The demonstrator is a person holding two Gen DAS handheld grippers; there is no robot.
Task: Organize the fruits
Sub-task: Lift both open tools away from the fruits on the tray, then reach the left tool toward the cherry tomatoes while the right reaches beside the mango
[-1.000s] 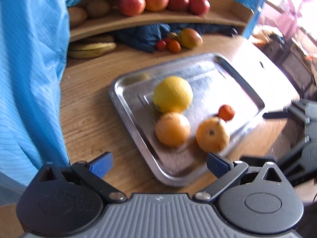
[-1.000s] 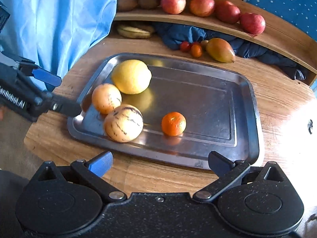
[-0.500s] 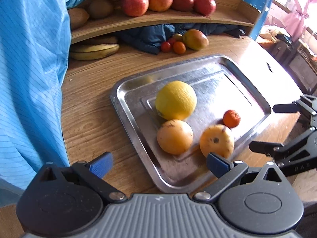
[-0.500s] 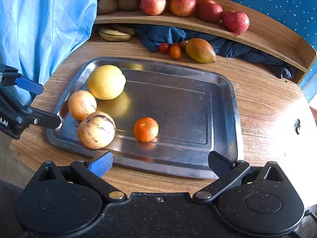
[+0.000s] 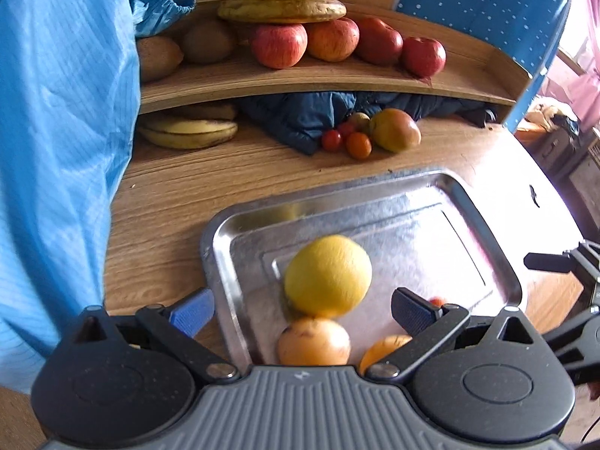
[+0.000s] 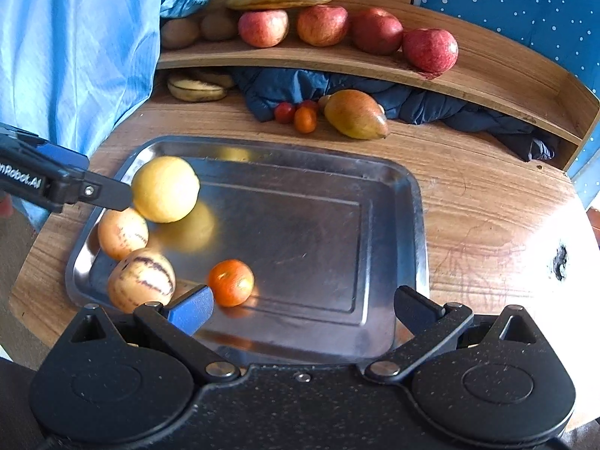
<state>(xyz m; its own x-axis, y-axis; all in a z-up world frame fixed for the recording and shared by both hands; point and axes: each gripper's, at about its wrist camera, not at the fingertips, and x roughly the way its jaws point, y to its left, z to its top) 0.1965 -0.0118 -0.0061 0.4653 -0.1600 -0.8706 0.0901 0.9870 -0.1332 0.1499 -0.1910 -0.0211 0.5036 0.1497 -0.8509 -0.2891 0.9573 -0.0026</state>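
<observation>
The big yellow citrus (image 6: 165, 188) sits in the near-left part of the steel tray (image 6: 408, 195), and it sits between my left fingers as I look along them. Behind it toward me lie two pale orange fruits with dark streaks, one (image 6: 122, 233) just beside the citrus and the other (image 6: 141, 279) at the tray's front corner. A small tangerine (image 6: 231, 282) rests a little apart from them, nearer the tray's middle.

My left gripper (image 5: 302, 305) reaches in low over the tray's short edge, pointing along the tray toward the shelf. Its jaws are spread wide, one blue pad (image 5: 192, 311) out over the wooden table (image 5: 168, 195) and the other over the tray floor. From my right view the tip of one left finger (image 6: 108, 192) meets the citrus's side, though I cannot tell whether it truly touches. Nothing is gripped.

My right gripper (image 6: 302, 309) hangs over the tray's long front edge, jaws equally wide and holding nothing; its left pad (image 6: 191, 307) is close in front of the tangerine.

Beyond the tray lie a pear-like fruit (image 6: 354, 114), small tomatoes (image 6: 296, 114), a dark blue cloth (image 6: 337, 90) and bananas (image 6: 197, 88); the shelf (image 6: 487, 71) above carries apples (image 6: 430, 49), kiwis and more bananas. A blue sleeve (image 6: 75, 48) fills the left.
</observation>
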